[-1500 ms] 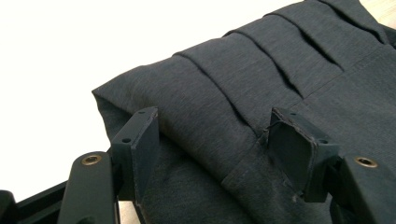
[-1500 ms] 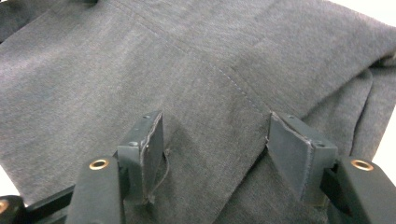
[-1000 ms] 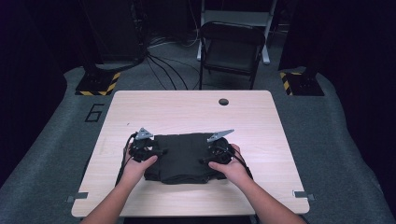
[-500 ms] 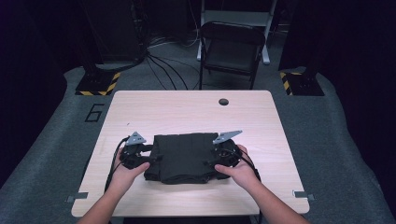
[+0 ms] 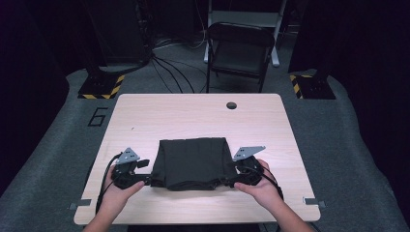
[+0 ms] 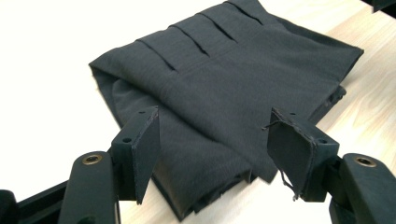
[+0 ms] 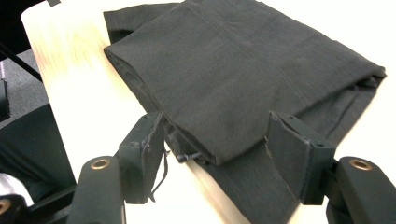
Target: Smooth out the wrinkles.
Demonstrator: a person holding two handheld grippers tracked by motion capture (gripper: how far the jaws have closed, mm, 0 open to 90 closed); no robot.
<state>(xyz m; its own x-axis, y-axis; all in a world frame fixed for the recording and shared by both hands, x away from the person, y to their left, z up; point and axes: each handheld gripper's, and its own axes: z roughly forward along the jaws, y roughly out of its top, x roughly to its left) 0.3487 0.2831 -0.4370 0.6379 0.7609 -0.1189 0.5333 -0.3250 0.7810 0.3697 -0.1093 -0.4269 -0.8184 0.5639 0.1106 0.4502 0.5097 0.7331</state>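
- The left gripper (image 5: 144,175) sits at the near left corner of the folded black garment (image 5: 191,162), its fingers (image 6: 144,151) spread wide; in the left gripper view the cloth's corner lies between them, but neither pad presses on it.
- The right gripper (image 5: 231,176) sits at the near right corner with its fingers (image 7: 292,158) likewise standing wide. A folded corner with a loose thread lies in the gap, unpinched.
- The garment rests flat on the wooden bench (image 5: 203,113), towards its near edge and roughly midway across, folded into a thick stack of several layers with stitched pleats showing on top (image 6: 205,44).
- Handling, as a judgement: it looks light, soft and limp, not slippery and not fragile. It will sag and unfold if lifted by one layer alone, and the layers may slide over one another.
- Best hold: pinch through all the layers at the two near corners, or at the folded side edges where the stack is thickest, so the fold stays together. The frayed pad lining (image 6: 287,144) could snag loose threads.
- Farther off, the bench's far half is bare apart from a cable hole (image 5: 231,105); beyond it stands a folding chair (image 5: 239,53).
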